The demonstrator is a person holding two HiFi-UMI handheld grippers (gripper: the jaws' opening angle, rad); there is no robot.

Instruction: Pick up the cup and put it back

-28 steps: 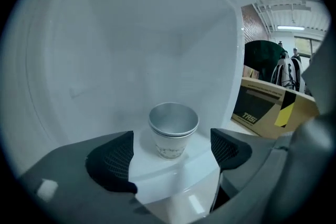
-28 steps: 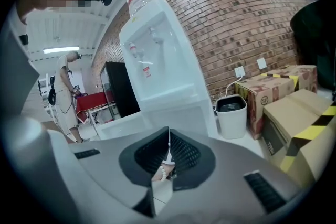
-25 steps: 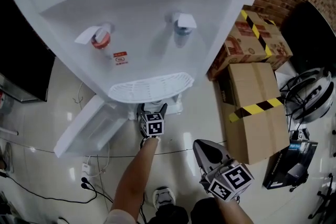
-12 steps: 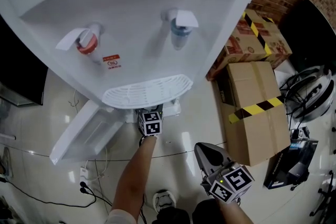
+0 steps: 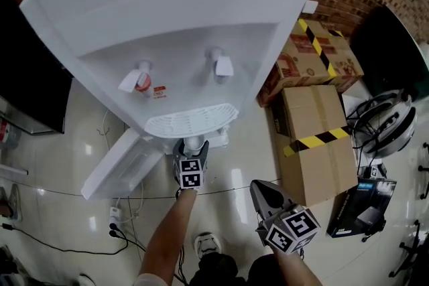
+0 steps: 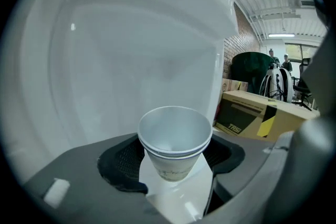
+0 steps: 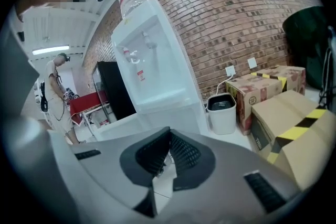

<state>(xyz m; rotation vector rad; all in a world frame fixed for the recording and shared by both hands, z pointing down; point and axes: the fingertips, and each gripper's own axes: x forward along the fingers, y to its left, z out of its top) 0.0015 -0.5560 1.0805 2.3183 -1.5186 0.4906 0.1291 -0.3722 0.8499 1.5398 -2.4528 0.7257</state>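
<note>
A white paper cup [image 6: 175, 139], seemingly two nested, stands between the black pads of my left gripper [image 6: 176, 160]. The jaws are closing and the pads meet the cup's sides. In the head view the left gripper [image 5: 192, 152] reaches under the drip tray [image 5: 191, 122] of the white water dispenser [image 5: 201, 23], and only the cup's [image 5: 193, 143] rim shows there. My right gripper [image 5: 263, 188] hangs lower right, away from the dispenser. In its own view the right gripper [image 7: 168, 136] is shut with nothing between its pads.
The dispenser's lower cabinet door [image 5: 120, 164] hangs open to the left. Cardboard boxes with yellow-black tape [image 5: 315, 137] lie to the right, and a small white bin [image 7: 221, 112] stands beside the dispenser. Cables and a power strip [image 5: 114, 224] lie on the glossy floor.
The head view has pulled back and now takes in the dispenser's top. My left gripper stays under the drip tray with its jaws narrower around the cup. The right gripper has barely moved.
</note>
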